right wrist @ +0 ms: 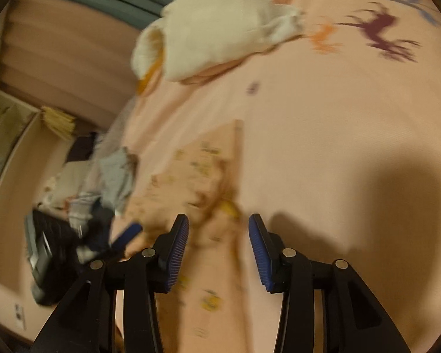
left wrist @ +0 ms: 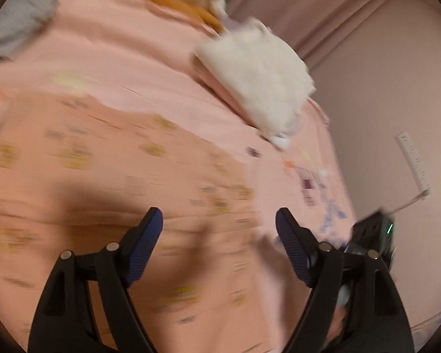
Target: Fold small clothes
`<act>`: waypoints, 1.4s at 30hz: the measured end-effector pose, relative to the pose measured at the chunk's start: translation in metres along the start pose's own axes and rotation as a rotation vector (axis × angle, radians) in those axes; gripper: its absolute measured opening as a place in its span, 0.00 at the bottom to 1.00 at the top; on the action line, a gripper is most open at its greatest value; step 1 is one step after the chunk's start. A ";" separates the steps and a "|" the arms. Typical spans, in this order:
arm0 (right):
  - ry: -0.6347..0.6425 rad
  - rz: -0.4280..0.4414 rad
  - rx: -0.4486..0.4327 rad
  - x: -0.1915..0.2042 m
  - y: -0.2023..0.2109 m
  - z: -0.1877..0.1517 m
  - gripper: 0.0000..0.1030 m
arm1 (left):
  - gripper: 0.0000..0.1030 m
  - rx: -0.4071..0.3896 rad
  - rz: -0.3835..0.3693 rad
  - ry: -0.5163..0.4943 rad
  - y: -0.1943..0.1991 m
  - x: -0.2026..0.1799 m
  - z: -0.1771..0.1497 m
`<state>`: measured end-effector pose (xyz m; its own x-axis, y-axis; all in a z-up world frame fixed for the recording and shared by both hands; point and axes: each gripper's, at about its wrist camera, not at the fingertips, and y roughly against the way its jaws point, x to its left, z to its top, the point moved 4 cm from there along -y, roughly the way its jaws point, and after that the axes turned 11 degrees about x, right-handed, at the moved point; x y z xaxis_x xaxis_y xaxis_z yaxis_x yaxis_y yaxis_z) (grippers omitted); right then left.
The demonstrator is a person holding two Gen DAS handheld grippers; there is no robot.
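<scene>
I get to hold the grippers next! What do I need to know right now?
Left gripper: open, nothing in it.
Right gripper: open, nothing in it.
Both hover over the small peach patterned garment, lying flat on the pink sheet.
White folded clothes sit further back on the sheet; unsorted clothes lie off to the side.
Left to do: hard to tell through the blur whether the patterned garment needs another fold; then the unsorted ones.

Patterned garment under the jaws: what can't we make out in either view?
- Patterned garment: left wrist view, motion blur smears its print and edges.
- Its near end: right wrist view, cut off by the frame.
- Clothes pile: right wrist view, blurred, single items indistinguishable.
</scene>
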<state>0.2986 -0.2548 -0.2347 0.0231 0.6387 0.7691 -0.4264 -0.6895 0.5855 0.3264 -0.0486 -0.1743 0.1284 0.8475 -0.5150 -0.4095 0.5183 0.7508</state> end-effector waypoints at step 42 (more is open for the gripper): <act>0.087 -0.199 -0.101 0.027 -0.007 0.037 0.06 | 0.87 -0.053 0.645 0.292 0.067 0.205 -0.050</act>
<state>0.3358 -0.2458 -0.2083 0.0398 0.7887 0.6135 -0.5095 -0.5122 0.6914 0.2798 0.1536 -0.2504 -0.3990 0.9143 -0.0696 -0.3668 -0.0896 0.9260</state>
